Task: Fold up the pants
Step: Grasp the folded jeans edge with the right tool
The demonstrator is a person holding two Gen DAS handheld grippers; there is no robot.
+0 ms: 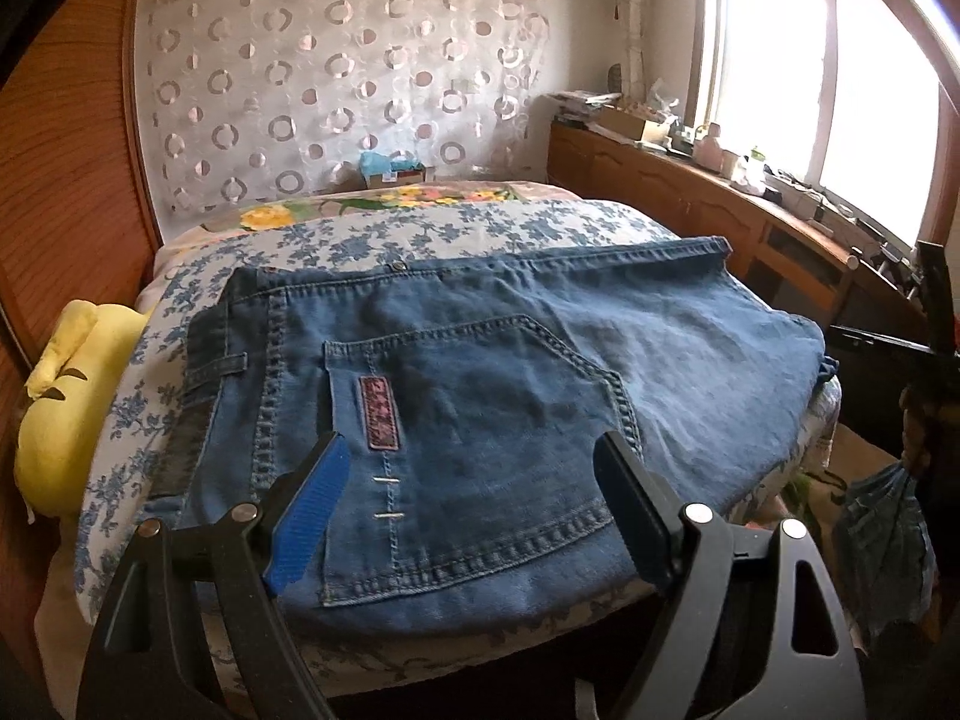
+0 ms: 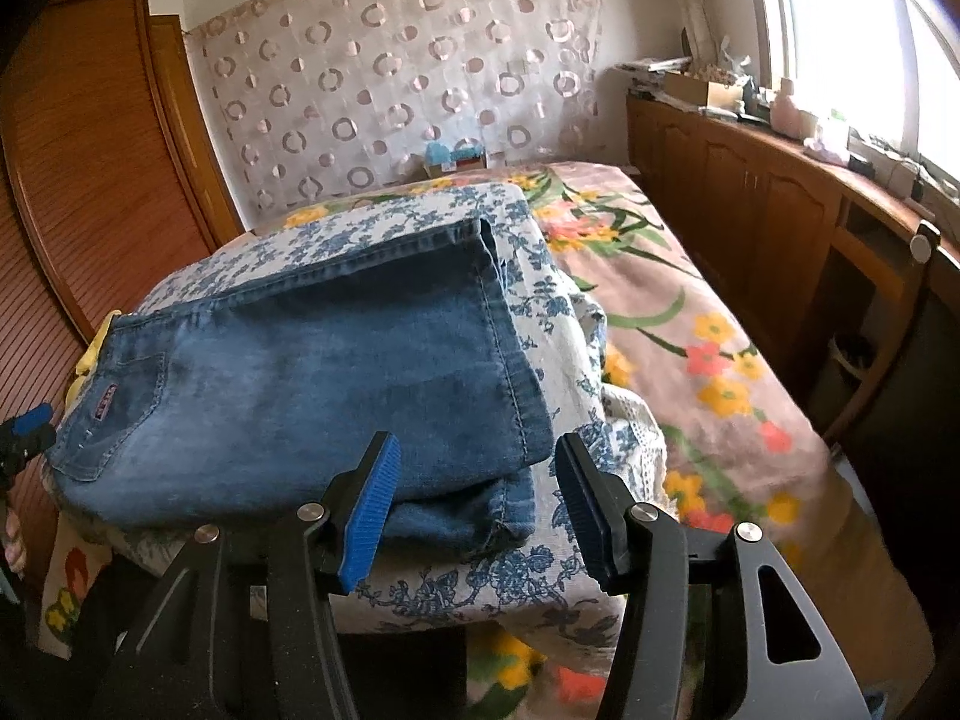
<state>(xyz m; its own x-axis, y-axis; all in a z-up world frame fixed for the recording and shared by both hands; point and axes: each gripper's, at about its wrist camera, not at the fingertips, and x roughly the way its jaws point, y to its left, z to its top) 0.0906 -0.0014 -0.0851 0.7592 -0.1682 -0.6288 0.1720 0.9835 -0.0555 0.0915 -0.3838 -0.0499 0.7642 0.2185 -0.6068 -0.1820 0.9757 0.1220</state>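
Blue jeans (image 1: 480,372) lie folded flat on a blue-flowered quilt (image 1: 420,228) on the bed, back pocket and a pink label facing up. My left gripper (image 1: 468,456) is open, its fingers spread wide just above the pocket end near the front edge, with nothing pressed between the pads. In the right wrist view the jeans (image 2: 312,360) stretch to the left, their hems stacked at the near right corner. My right gripper (image 2: 477,456) is open, with that hem corner lying between its blue pads (image 2: 372,510) and not pinched. The left gripper (image 2: 24,426) shows at the far left edge.
A yellow soft cushion (image 1: 66,408) is wedged between the quilt and the wooden wardrobe (image 1: 66,180) on the left. A brown floral bedspread (image 2: 690,312) lies to the right of the quilt. A long wooden cabinet (image 2: 750,192) with clutter runs under the window.
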